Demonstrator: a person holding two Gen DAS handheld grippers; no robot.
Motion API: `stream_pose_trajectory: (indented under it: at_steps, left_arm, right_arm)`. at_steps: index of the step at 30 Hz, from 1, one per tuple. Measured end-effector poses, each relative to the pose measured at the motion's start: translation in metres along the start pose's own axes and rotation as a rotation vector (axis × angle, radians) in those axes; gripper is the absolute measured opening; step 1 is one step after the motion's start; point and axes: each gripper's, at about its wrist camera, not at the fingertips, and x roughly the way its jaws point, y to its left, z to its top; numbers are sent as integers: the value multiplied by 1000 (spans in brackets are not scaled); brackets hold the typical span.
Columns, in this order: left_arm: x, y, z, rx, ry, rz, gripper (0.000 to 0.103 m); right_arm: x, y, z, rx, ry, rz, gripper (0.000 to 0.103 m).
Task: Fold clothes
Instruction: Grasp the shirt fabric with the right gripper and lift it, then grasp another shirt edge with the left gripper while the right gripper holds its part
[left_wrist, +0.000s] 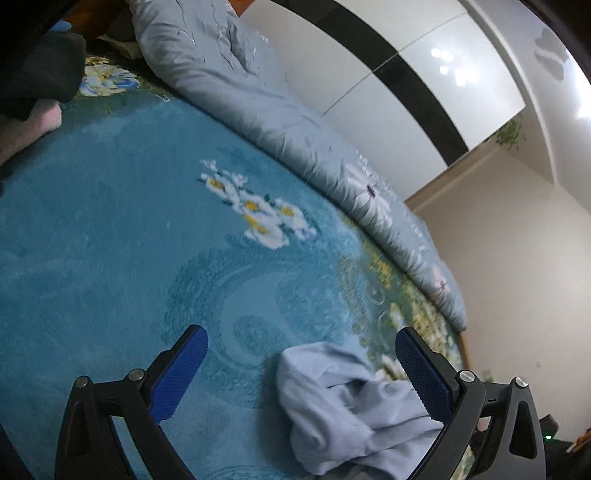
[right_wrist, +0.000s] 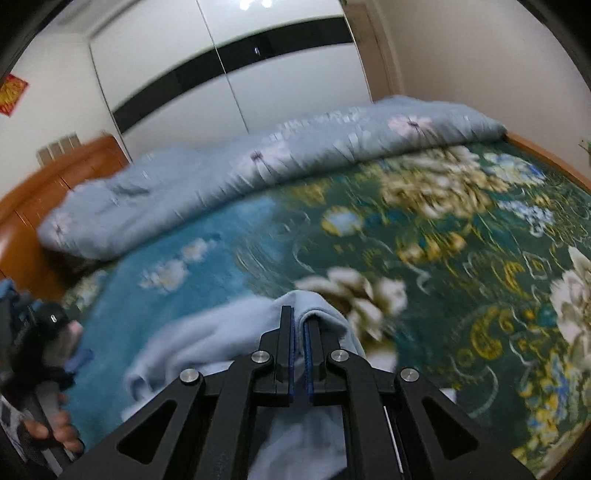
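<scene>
A light blue garment (left_wrist: 343, 410) lies crumpled on the teal flowered bedspread (left_wrist: 110, 240). My left gripper (left_wrist: 299, 350) is open, its blue-padded jaws wide apart above the bedspread, with the garment lying between and under the right jaw. In the right wrist view, my right gripper (right_wrist: 298, 325) is shut on a fold of the same garment (right_wrist: 207, 343), which drapes over the right jaw and trails left and down beneath it.
A rolled grey-blue quilt (right_wrist: 236, 166) lies along the far side of the bed, before a white wardrobe (right_wrist: 229, 66) with a black band. A wooden headboard (right_wrist: 44, 192) stands at the left. My left hand and gripper (right_wrist: 40, 354) show at the lower left.
</scene>
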Motion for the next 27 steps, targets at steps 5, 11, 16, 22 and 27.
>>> stream_pose_trajectory:
  at_steps: [5, 11, 16, 22, 27]
  left_arm:
    - [7, -7, -21, 65, 31, 58, 103]
    - [7, 2, -46, 73, 17, 86, 103]
    - [11, 21, -56, -19, 20, 81, 103]
    - [6, 19, -52, 2, -3, 88, 103]
    - [6, 18, -50, 5, 15, 78, 103]
  right_arm:
    - [-25, 8, -11, -67, -5, -31, 5]
    - [-54, 23, -26, -161, -16, -78, 36]
    - [-70, 59, -44, -308, -92, -144, 64]
    - [-52, 109, -76, -429, 9, 37, 64]
    - [-19, 134, -96, -464, 85, 40, 64]
